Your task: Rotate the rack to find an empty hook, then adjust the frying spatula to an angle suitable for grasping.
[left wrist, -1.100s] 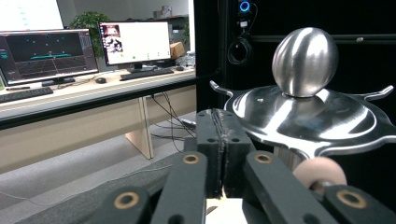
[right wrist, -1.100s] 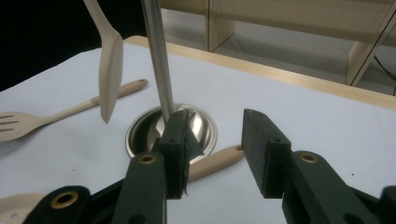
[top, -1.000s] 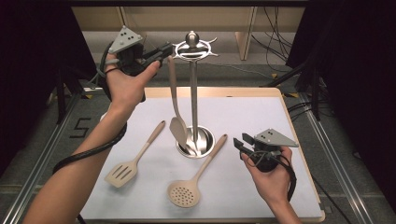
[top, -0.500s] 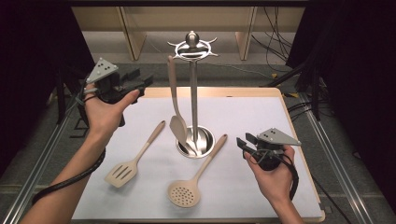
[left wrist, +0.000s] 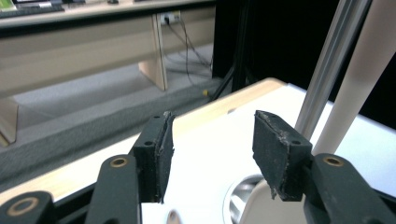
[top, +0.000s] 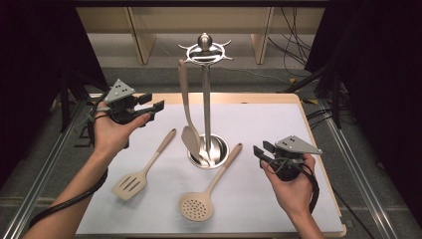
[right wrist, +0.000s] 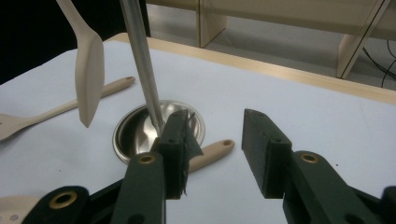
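While hanging, spatula [top: 189, 119] — between tools, untouched

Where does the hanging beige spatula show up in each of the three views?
High view: the hanging spatula is left of the metal stand pole, centre.
Left gripper view: a pale shaft at far right, probably it.
Right gripper view: blade at upper left.
Shared landmark: the pole.

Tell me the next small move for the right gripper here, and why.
Probably ease the right gripper forward and down to the skimmer handle. Its jaws stand open and empty, and that handle's end lies on the white mat just ahead of them, beside the rack base. One spoon hangs on the rack already; the skimmer looks nearest to go next.
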Demonstrator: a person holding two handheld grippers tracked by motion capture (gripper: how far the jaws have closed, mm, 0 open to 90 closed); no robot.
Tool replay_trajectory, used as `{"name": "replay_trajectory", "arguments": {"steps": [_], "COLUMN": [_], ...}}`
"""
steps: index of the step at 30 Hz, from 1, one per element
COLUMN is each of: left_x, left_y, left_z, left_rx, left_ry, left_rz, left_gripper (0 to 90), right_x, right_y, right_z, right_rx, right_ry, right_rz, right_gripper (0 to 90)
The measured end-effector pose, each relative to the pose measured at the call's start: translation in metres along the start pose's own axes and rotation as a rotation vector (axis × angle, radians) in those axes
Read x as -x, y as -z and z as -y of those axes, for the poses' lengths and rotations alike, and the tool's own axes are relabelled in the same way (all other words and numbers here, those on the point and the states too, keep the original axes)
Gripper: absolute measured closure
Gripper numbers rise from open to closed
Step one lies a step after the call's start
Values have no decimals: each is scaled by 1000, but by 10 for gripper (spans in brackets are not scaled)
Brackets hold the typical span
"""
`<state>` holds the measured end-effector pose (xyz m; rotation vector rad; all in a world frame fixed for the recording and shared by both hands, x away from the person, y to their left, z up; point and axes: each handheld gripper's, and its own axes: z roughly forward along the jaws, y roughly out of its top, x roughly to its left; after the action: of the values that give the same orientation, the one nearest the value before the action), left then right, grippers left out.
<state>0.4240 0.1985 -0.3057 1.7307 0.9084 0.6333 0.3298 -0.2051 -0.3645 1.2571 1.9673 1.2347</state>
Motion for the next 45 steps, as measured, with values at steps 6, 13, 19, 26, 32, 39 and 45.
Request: {"name": "replay_trajectory", "arguments": {"steps": [6, 13, 19, 26, 32, 39, 45], "left_x": [-12, -17, -24, -30, -34, -35, -33], "left_y": [-8, -30, -50, -66, -78, -84, -89], "left_z": [19, 39, 62, 86, 104, 119, 124], "left_rx": [-179, -465, -634, -793, -939, -1003, -1060], "left_ry": [-19, -30, -7, 45, 40, 70, 50], "left_rz": [-6, -17, -31, -42, -30, -20, -23], "left_gripper": [492, 501, 489, 460, 462, 463, 516], "right_x": [2, 8, 10, 11, 9, 9, 7], "right_y": [1, 1, 3, 0, 0, -2, -2], "right_z": [-2, 0, -3, -1, 0, 0, -1], "right_rx": [20, 6, 3, -25, -44, -32, -47], "right_ry": [24, -27, -5, 2, -22, 2, -7], "right_rz": [2, -5, 18, 7, 4, -14, 2], "right_gripper": [624, 626, 626, 625, 625, 623, 623]}}
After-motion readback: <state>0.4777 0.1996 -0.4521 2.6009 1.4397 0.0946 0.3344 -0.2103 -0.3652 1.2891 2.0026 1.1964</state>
